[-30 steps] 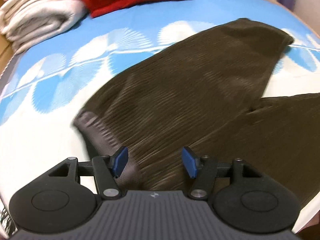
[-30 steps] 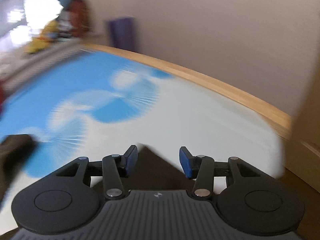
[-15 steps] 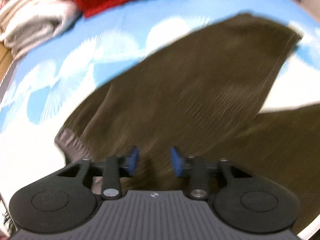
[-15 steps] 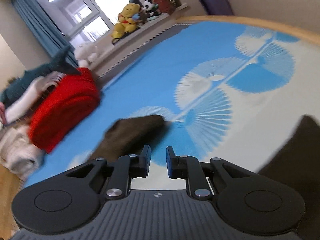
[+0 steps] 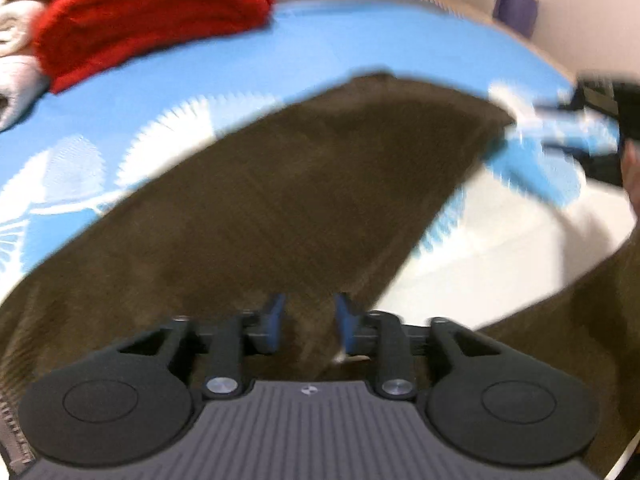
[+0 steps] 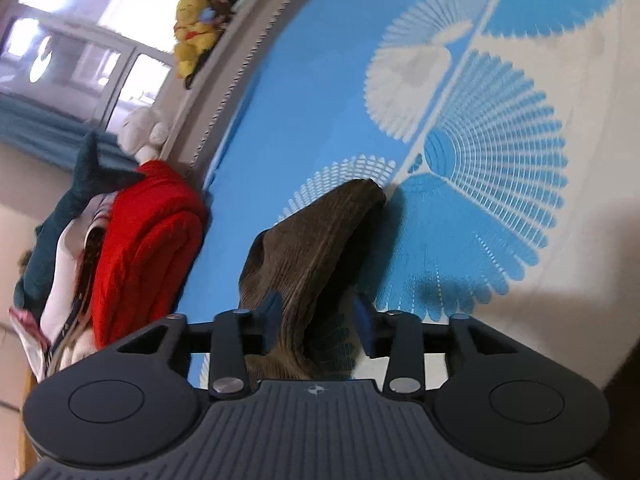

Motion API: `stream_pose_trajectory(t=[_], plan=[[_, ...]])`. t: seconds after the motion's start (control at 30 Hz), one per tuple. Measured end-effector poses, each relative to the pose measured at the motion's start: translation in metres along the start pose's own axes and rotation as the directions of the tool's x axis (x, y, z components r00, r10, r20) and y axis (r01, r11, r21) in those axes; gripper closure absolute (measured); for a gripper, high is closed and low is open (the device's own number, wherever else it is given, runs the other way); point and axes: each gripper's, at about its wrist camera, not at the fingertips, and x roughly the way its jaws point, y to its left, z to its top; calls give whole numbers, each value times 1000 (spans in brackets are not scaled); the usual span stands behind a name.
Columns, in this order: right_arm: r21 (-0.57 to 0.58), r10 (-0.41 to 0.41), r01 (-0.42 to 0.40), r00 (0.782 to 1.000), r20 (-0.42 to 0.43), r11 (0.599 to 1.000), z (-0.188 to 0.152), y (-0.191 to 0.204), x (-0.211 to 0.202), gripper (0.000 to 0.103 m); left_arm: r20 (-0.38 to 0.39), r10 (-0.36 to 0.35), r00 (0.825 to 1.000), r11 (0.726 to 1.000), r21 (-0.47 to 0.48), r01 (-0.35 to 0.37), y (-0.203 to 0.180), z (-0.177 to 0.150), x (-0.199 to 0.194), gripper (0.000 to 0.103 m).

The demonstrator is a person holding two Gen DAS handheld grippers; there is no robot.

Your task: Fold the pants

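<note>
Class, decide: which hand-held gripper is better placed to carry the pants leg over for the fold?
Right hand-held gripper: the brown pants leg end lies between its fingers. The left hand-held gripper sits near the crotch.

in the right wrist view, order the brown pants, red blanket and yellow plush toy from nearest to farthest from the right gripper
1. Brown pants, between the right gripper's jaws.
2. Red blanket, folded, to the left.
3. Yellow plush toy, far upper left on the ledge.

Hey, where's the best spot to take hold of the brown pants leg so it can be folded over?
Take the brown pants at the far hem corner of the leg, coming in from its open end along the leg. The hem there curls up off the blue patterned sheet, so one finger can likely slip under it. The right tool already straddles that cloth.
</note>
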Motion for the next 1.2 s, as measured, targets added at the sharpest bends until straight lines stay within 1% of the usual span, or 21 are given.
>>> stream_pose_trajectory(t=[0.03,0.07,0.1,0.17,0.27,0.3,0.33,0.37,0.4,0.43,0.5,0.57,0.67,0.73,0.77,0.8,0.87,0.97,1.03,1.13,1.2], plan=[[20,-2,2,1000,0,1000,2,-2,7,60,-26,-18,999,999,33,19,-7,-2,7,53],[44,-4,4,1000,0,999,4,-5,14,60,-42,-32,999,997,65,35,-16,-5,12,45],[67,-1,1,1000,0,998,6,-7,20,60,-42,-37,998,995,96,40,-21,-7,16,42],[109,13,-13,1000,1,994,10,-11,32,60,-30,-1,1000,990,142,6,-28,-9,24,42],[157,34,-33,999,-6,987,18,-16,52,60,-72,0,997,990,139,10,-23,-15,44,44],[175,40,-38,999,-6,984,20,-18,58,60,-84,12,996,990,141,0,-20,-15,48,59],[198,44,-42,999,-5,979,23,-21,63,60,-100,37,994,988,152,-22,-18,-14,53,69],[221,46,-44,999,-1,974,26,-24,68,60,-103,51,993,986,162,-34,-17,-14,55,86],[243,48,-48,999,7,969,28,-27,72,60,-103,67,992,985,162,-50,-14,-13,54,94],[257,48,-50,999,14,965,30,-29,75,60,-110,88,990,985,157,-70,-8,-10,51,95],[274,49,-52,999,18,960,34,-31,81,60,-94,156,983,979,143,-142,6,-5,40,95],[275,54,-59,998,23,960,40,-31,84,60,-89,227,970,968,131,-214,20,-3,34,95],[288,52,-57,998,24,956,46,-34,86,60,-125,272,954,962,56,-267,43,-4,32,95],[299,46,-52,999,26,953,47,-39,87,60,-140,315,939,947,-15,-320,55,-5,32,95],[303,37,-45,999,34,952,47,-41,86,60,-143,325,935,941,-52,-334,60,-5,31,95],[305,30,-41,999,41,951,46,-43,86,60,-147,322,935,938,-81,-336,63,-5,30,95],[310,29,-36,999,28,950,45,-44,89,60,-148,307,940,944,-79,-320,61,-4,31,95],[252,9,2,999,-41,968,40,-34,99,60,-141,319,937,938,-91,-333,63,-6,31,95],[201,-19,27,999,-43,979,37,-27,100,60,-145,329,933,931,-116,-346,64,-6,29,95],[193,-13,28,997,-75,981,34,-25,105,60,-151,329,932,929,-122,-348,67,-5,19,95],[154,-45,61,993,-109,986,33,-21,109,65,-151,328,933,932,-112,-346,66,-6,18,95]])
